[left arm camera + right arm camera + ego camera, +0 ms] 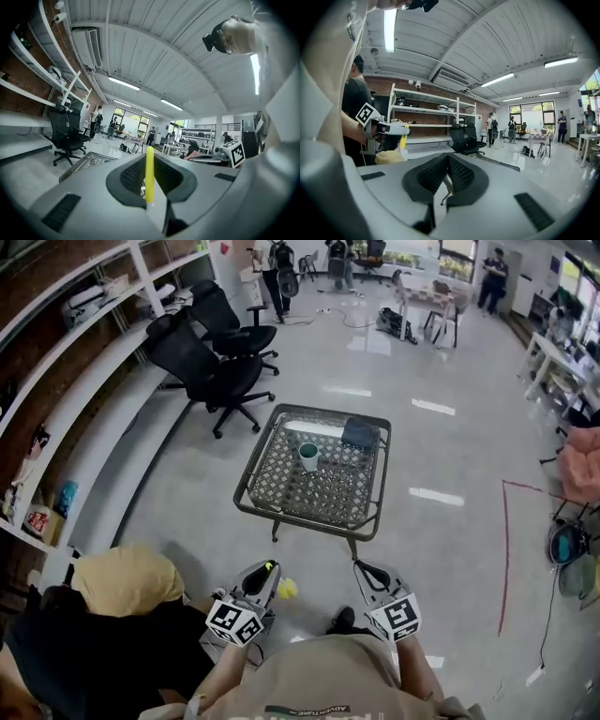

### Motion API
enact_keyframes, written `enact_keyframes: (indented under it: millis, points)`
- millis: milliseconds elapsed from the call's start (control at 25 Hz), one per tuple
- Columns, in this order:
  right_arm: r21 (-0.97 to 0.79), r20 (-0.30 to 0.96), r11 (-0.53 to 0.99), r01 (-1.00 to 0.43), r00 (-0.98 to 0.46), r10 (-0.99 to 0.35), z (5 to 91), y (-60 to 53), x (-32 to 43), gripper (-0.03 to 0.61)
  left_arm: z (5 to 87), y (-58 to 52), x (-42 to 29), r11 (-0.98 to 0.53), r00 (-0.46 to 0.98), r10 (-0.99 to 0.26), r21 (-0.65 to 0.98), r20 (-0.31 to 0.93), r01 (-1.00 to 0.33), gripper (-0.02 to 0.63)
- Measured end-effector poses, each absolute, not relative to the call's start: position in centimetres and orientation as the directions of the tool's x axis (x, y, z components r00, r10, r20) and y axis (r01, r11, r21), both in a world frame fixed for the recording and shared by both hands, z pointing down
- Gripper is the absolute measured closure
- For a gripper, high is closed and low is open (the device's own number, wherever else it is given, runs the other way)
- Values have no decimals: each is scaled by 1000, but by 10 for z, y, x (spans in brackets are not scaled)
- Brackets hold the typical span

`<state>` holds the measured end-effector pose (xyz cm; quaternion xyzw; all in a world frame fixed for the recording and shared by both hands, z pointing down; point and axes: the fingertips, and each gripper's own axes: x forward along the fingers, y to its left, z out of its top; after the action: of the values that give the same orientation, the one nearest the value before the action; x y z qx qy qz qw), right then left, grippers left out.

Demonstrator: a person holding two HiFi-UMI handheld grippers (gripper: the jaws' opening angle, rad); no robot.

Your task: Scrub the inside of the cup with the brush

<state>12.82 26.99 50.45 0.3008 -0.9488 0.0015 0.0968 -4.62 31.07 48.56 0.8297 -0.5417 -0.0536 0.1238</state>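
Note:
A small white-and-green cup (308, 457) stands upright near the middle of a low wire-mesh table (281, 513), well ahead of both grippers. My left gripper (265, 571) is held close to the body, shut on a yellow brush (287, 589). In the left gripper view the brush's yellow handle (149, 172) sticks up between the closed jaws. My right gripper (362, 570) is held level beside it, shut with nothing in it; its pads (459, 174) meet in the right gripper view. The left gripper (389, 130) with the brush (403, 129) also shows there.
A dark flat object (360, 433) lies on the table's far right corner. Two black office chairs (211, 371) stand beyond the table at left, beside long wall shelves (84, 409). A person in a beige cap (127, 579) crouches at my left. Red floor tape (506, 549) runs at right.

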Motion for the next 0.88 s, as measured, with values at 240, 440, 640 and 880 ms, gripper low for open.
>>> enact_keyframes:
  millis: [240,440,640,880]
  points:
    - [90,199,862,-499,-839,-507,512,209,125,565,494,250,-36,-348,369,-929,260,33,-901,560]
    - [37,199,879,-475,-859,-472,517,177,128,565,500,217,-32,-328,351,-936,282,35,-902,560]
    - [30,206,885,-464,-864,-460,521,151,126,565,499,189,-31,-325,348,-937,282,36,-903,560]
    - [-9,242,887,-461,-862,-446,530,141,101,565,505,178,-54,-323,359,-931,306,67,-895,560]
